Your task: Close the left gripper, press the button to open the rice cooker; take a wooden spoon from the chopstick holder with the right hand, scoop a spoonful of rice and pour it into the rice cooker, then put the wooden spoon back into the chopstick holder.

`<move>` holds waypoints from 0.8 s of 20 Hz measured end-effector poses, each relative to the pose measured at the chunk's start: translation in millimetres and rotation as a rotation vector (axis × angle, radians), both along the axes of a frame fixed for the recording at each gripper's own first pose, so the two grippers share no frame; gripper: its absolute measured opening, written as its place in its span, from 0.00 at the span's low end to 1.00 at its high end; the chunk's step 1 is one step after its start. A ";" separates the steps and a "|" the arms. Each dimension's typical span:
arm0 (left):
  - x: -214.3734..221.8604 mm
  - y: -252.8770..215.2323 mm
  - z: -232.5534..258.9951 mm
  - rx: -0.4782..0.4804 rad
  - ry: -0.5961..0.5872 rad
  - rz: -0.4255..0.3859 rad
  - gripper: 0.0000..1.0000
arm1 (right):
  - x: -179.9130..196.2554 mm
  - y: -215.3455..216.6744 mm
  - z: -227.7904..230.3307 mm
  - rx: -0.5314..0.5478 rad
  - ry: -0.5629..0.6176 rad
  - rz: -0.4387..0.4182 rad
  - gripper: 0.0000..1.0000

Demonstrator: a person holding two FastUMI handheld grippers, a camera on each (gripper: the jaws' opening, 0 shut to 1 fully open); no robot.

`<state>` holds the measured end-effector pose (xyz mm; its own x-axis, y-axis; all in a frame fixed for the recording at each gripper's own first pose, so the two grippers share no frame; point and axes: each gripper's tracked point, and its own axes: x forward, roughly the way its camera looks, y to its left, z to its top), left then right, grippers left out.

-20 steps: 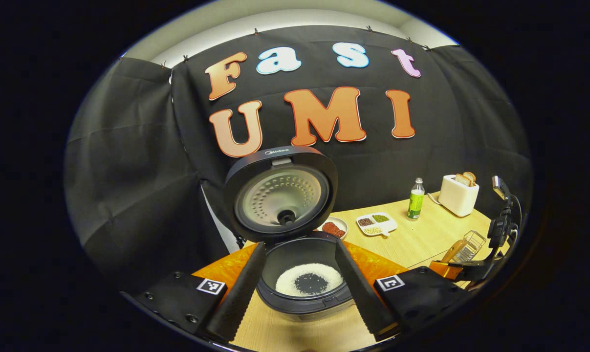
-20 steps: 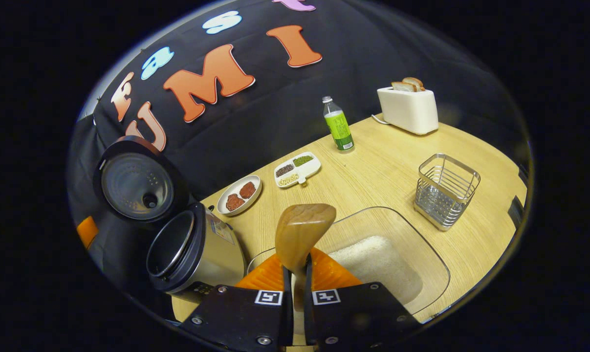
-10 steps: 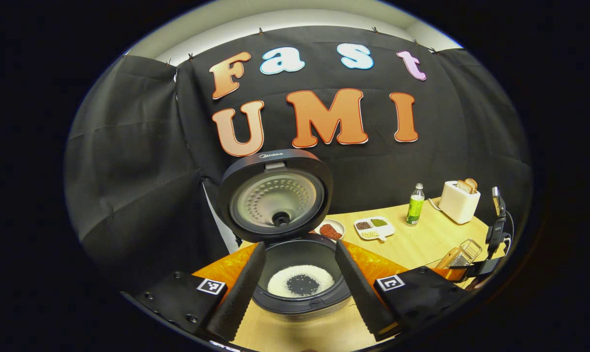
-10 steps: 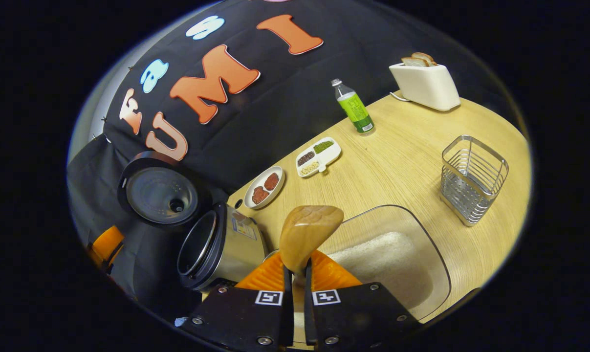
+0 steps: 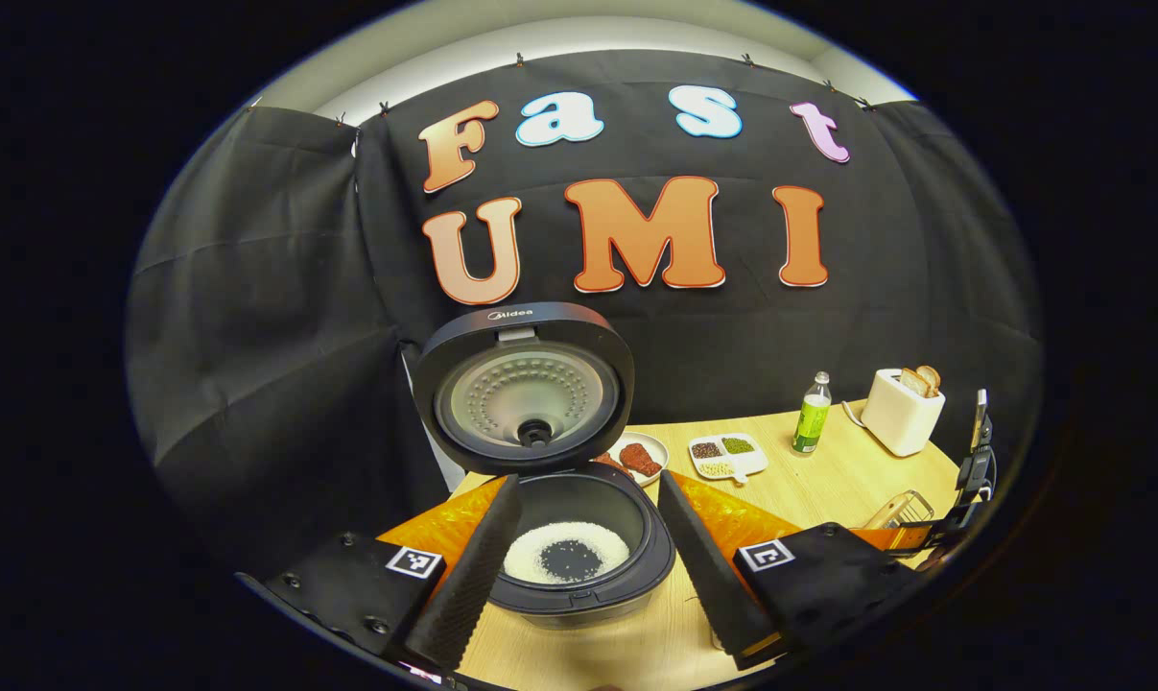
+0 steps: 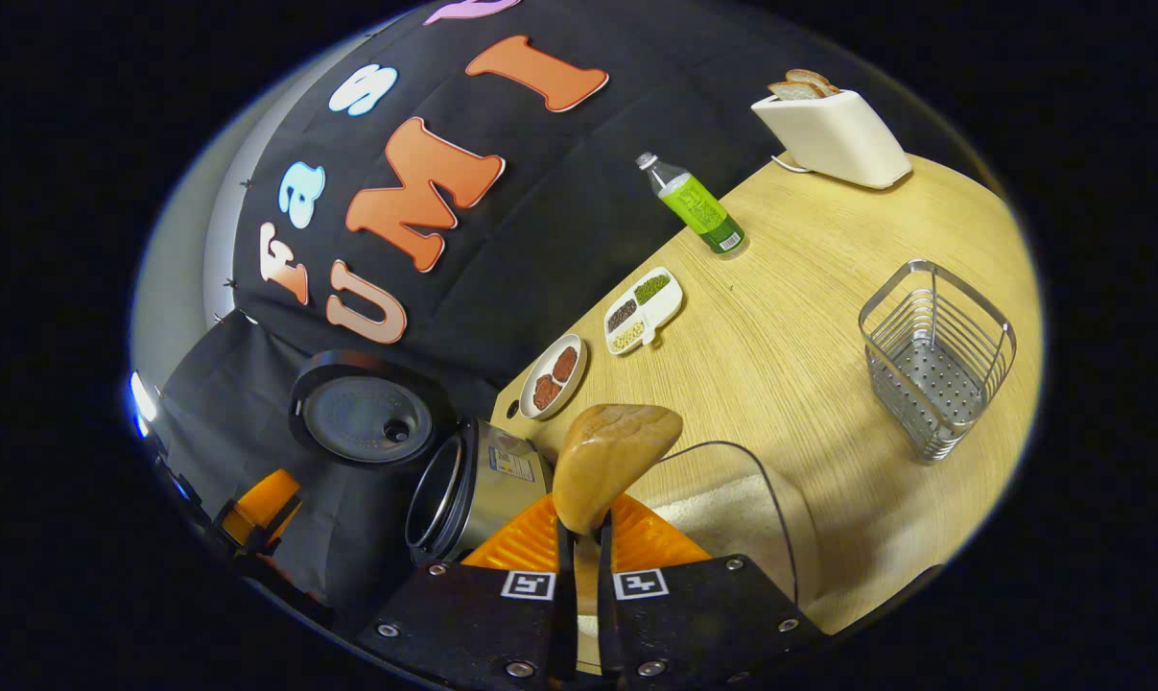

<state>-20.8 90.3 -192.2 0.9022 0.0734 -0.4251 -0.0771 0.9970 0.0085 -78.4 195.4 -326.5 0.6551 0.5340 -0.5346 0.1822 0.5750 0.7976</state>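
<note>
Fingers of the right gripper [image 6: 579, 561] are pinched on the handle of the wooden spoon [image 6: 609, 463], whose bowl stands up empty in front of the camera. Just beyond it a clear rectangular container [image 6: 744, 518] holds white rice near the worktop's front edge. The wire chopstick holder [image 6: 935, 353] stands empty toward the right edge.

The left gripper [image 5: 588, 566] is spread wide, its fingers [image 5: 468, 576] framing the rice cooker [image 5: 579, 552]. The cooker's lid [image 5: 526, 389] stands upright; the dark inner pot holds a ring of white rice with bare bottom at its centre.

Behind the cooker, along the worktop's [image 6: 809, 317] back edge, a small round dish [image 6: 553, 374] carries two reddish-brown pieces, a white divided tray [image 6: 644, 309] holds dark, green and pale grains in separate compartments, and a green-labelled bottle [image 6: 698, 203] stands upright. A white toaster [image 6: 833, 134] with two bread slices sits at the far right corner.

The worktop is pale wood grain; black cloth walls the booth. The cooker lid's lettering is too small to read surely.
</note>
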 end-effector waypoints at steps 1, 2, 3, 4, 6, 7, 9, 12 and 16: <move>0.6 -2.1 1.6 0.002 -0.002 0.003 0.96 | 2.4 -6.8 0.5 0.016 0.003 -0.009 0.08; 0.2 -3.3 2.9 0.002 -0.007 0.006 0.96 | 4.1 -10.8 3.1 0.032 0.002 -0.015 0.08; 0.8 -4.7 4.6 0.003 -0.011 0.009 0.96 | 6.5 -16.4 5.3 0.047 0.002 -0.021 0.08; 2.4 -5.4 4.5 0.001 -0.015 0.012 0.88 | 8.4 -20.9 8.8 0.060 -0.002 -0.027 0.08; 4.2 -5.1 4.7 0.002 -0.019 0.017 0.88 | 15.0 -29.1 16.8 0.096 -0.008 -0.048 0.08; 5.2 -5.8 5.3 -0.003 -0.021 0.020 0.88 | 18.6 -32.4 21.6 0.127 -0.009 -0.060 0.08; 6.4 -5.4 7.4 -0.014 -0.028 0.029 0.89 | 27.5 -34.3 34.1 0.181 -0.020 -0.080 0.08; 6.0 -0.5 9.0 -0.028 -0.041 0.047 0.88 | 38.2 -30.6 57.0 0.260 -0.043 -0.089 0.08; 3.4 10.4 11.3 -0.054 -0.059 0.074 0.88 | 58.0 -17.2 89.3 0.321 -0.090 -0.077 0.08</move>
<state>-17.4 100.7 -180.9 0.9187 0.1192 -0.3765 -0.1493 0.9874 -0.0516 -20.4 178.2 -237.2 0.7367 0.6129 -0.2858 0.1363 0.2793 0.9505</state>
